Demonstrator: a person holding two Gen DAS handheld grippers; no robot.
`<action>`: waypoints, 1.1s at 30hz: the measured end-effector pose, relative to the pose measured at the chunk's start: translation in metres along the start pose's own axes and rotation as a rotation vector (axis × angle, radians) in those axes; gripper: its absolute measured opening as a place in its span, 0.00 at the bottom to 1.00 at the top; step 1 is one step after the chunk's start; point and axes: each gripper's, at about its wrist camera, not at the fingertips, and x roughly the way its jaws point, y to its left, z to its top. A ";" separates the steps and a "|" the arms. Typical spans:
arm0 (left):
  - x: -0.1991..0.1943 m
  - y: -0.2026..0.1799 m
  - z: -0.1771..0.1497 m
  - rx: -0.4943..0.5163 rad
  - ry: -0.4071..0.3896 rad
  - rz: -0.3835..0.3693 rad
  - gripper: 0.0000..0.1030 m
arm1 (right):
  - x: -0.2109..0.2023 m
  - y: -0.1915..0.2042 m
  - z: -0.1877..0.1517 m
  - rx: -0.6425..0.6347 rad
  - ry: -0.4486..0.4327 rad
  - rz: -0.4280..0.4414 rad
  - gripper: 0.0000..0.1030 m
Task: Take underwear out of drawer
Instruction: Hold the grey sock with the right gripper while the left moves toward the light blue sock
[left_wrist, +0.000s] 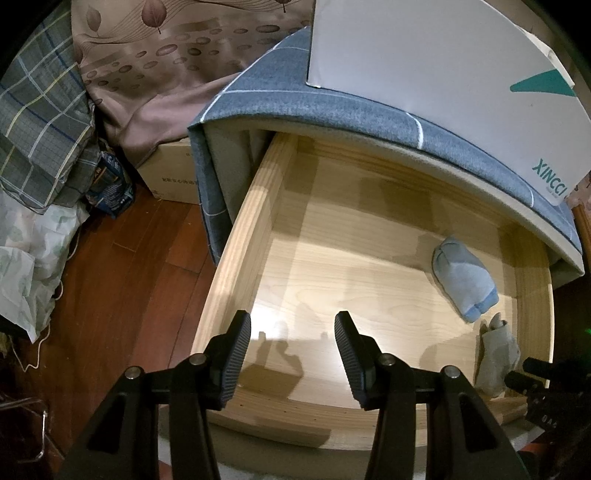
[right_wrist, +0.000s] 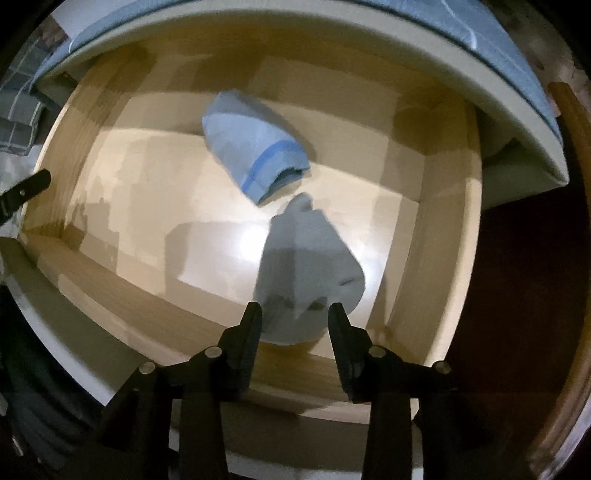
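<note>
The pale wooden drawer (left_wrist: 243, 236) stands pulled out from under a grey-blue covered top. On its floor at the right lies a rolled light-blue underwear (left_wrist: 463, 280) (right_wrist: 255, 147). A crumpled grey underwear (left_wrist: 495, 358) (right_wrist: 306, 266) sits just in front of it, near the drawer's front right corner. My right gripper (right_wrist: 295, 310) points straight down over the grey piece. Its jaws stand apart and the blurred cloth shows between and beyond the tips. My left gripper (left_wrist: 291, 325) hangs open over the front left of the drawer, with nothing between its fingers.
A white XINCCI box (left_wrist: 443, 74) rests on the covered top above the drawer. Left of the drawer are a red-brown wood floor (left_wrist: 122, 280), a cardboard box (left_wrist: 166, 177), draped bedding and a plaid cloth (left_wrist: 40, 122). The drawer's wooden walls (right_wrist: 454, 221) ring both garments.
</note>
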 end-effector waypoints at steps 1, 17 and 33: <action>0.000 -0.001 0.001 0.000 0.000 -0.001 0.47 | -0.002 -0.001 0.000 0.005 -0.010 -0.007 0.40; 0.003 -0.008 -0.002 0.015 0.008 0.012 0.47 | 0.038 -0.006 0.018 0.065 0.059 -0.062 0.46; 0.008 -0.035 -0.010 0.179 0.059 -0.002 0.47 | 0.029 -0.042 -0.012 0.240 0.087 -0.107 0.33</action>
